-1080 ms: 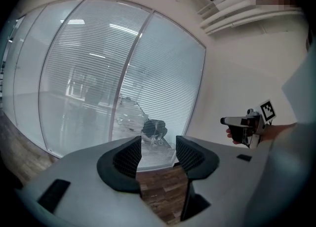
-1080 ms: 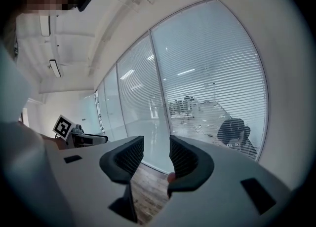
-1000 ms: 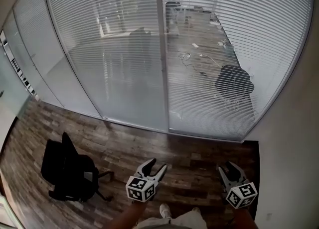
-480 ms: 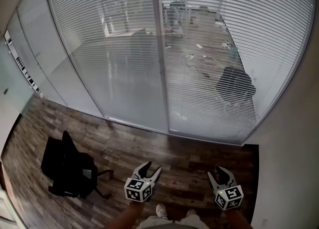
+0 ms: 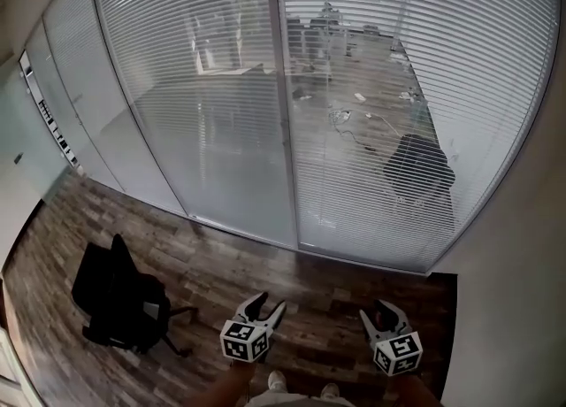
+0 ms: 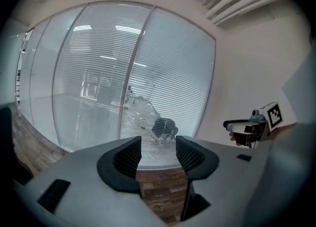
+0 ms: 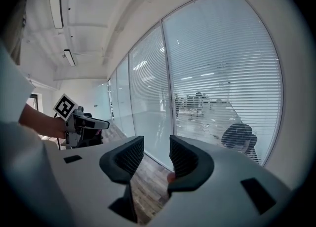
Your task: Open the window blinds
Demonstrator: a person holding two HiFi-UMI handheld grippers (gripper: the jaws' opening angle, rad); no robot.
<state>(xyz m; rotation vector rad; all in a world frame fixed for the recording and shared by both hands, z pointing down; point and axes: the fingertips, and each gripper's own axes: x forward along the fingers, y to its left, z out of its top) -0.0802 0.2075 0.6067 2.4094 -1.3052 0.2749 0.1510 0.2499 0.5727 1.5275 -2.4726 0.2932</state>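
Shifted since a second ago in the head view: right gripper (image 5: 382,311), now nearer the left gripper (image 5: 263,305), both slightly lower in frame. Both over bare floor (image 5: 221,259), well short of the blinds (image 5: 371,87). Slats down across the whole glass, tilted enough to show a room behind. Approach step, by judgement. No wand or cord made out, so next: find the control, probably at an edge of the blinds, then close in. Chair (image 5: 119,299) far left of the blinds, clear of the path. Wall (image 5: 522,290) tight against their right edge.

Left gripper view: jaws apart, nothing between them, blinds (image 6: 177,73) straight ahead.

Right gripper view: jaws parted too and empty, blinds (image 7: 222,63) ahead, open floor before them.
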